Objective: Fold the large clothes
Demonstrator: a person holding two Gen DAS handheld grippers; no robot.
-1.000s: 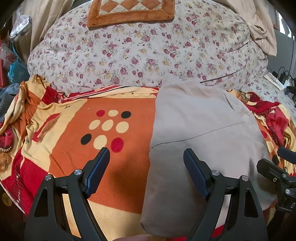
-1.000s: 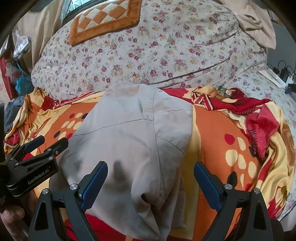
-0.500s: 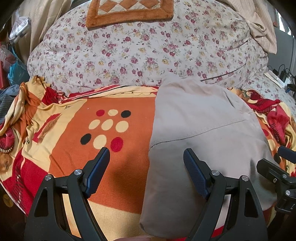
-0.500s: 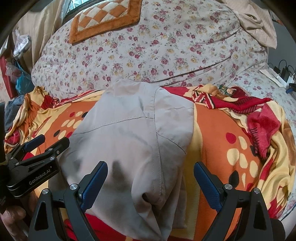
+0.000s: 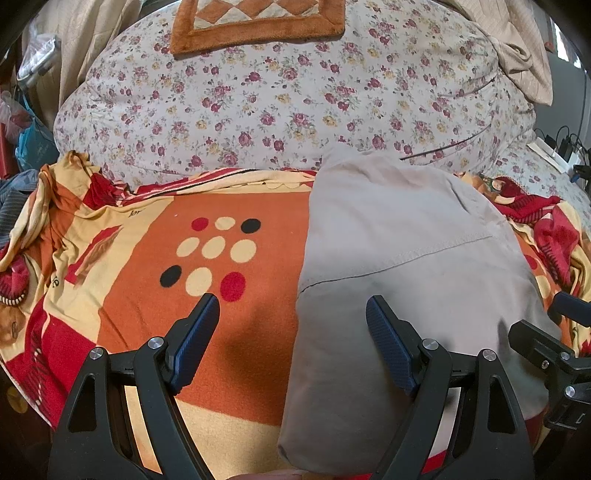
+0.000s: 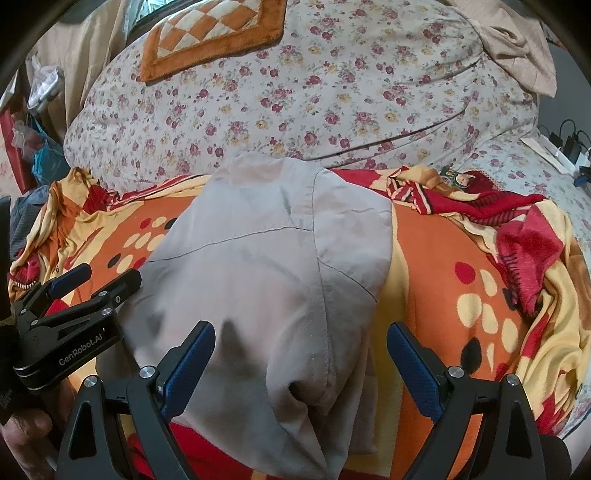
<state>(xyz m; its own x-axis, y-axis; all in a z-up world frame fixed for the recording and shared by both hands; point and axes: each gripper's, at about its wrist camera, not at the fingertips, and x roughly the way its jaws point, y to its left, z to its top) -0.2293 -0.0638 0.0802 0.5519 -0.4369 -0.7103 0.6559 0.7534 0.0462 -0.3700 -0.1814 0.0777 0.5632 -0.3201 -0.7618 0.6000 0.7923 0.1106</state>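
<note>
A beige-grey garment (image 5: 399,266) (image 6: 266,266) lies folded into a long pad on an orange, red and yellow blanket (image 5: 236,206) (image 6: 443,295). My left gripper (image 5: 291,314) stands open above the garment's left edge, one finger over the blanket, the other over the cloth. My right gripper (image 6: 301,343) stands open over the garment's near right part, where a folded corner bulges up. Nothing is held between either pair of fingers. Each gripper shows at the edge of the other's view: the right gripper (image 5: 554,343) and the left gripper (image 6: 74,295).
A large floral quilt (image 5: 295,99) (image 6: 332,103) is heaped behind the blanket, with an orange checked mat (image 5: 258,18) on top. Bunched red blanket folds (image 6: 524,251) lie at the right. Bags and clutter (image 5: 29,133) sit at the left; cables and chargers (image 6: 565,144) at the far right.
Both grippers have crept slightly forward and stay open. The garment has not moved.
</note>
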